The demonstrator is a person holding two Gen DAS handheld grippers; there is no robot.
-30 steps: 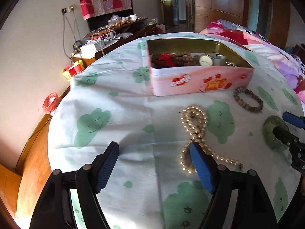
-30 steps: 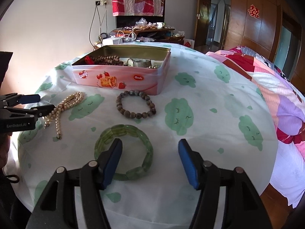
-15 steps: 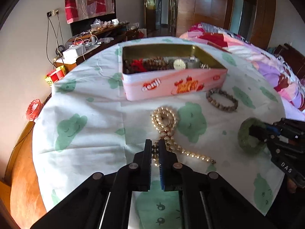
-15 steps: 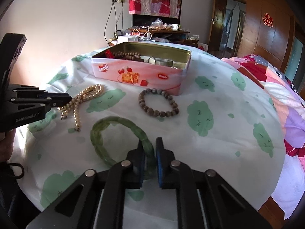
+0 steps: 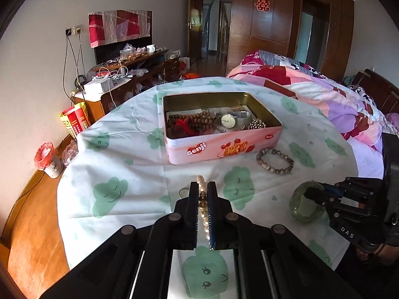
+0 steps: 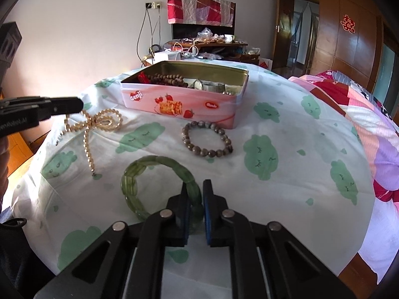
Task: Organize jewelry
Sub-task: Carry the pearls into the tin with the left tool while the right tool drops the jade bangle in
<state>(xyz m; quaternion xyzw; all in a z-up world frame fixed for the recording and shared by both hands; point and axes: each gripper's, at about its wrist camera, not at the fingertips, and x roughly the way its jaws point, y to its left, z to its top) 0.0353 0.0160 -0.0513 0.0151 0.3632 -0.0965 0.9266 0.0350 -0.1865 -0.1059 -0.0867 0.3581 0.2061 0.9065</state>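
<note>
Pearl necklace (image 5: 202, 199): clamped between the two pads of the left tool (image 5: 203, 186); the strand runs lengthwise through the narrow slot between the fingers, along the tool's pointing line, toward the tin.
Pearl necklace, from the right wrist view (image 6: 99, 122): its looped, bow-shaped part lies on the tabletop just past the left tool's tip (image 6: 74, 106); one loose tail runs down toward the near edge and ends close to the green bangle.
Left tool state: clenched on the pearl strand, beads showing between the blue pads.
Green bangle (image 6: 159, 186): a ring of translucent green segments lying nearly flat on the cloth, its near right arc pinched between the fingers of the right tool (image 6: 194, 191); the rest of the ring spreads to the left of the tool.
Green bangle, from the left wrist view (image 5: 303, 205): seen at the tip of the right tool (image 5: 310, 193), looking tilted, near the tabletop's right edge.
Right tool state: clenched on the bangle's rim.
Brown bead bracelet (image 6: 207, 138): flat on the cloth, untouched, between the bangle and the tin, just beside the tin's front wall.
Pink biscuit tin (image 5: 224, 147): open, long side facing the tools, beyond all three pieces; wooden beads (image 5: 192, 122), a wristwatch (image 5: 228, 120) and a metal bead piece (image 5: 258, 124) lie inside.
Tabletop (image 5: 119, 154): round, covered by a white cloth printed with green clouds.
</note>
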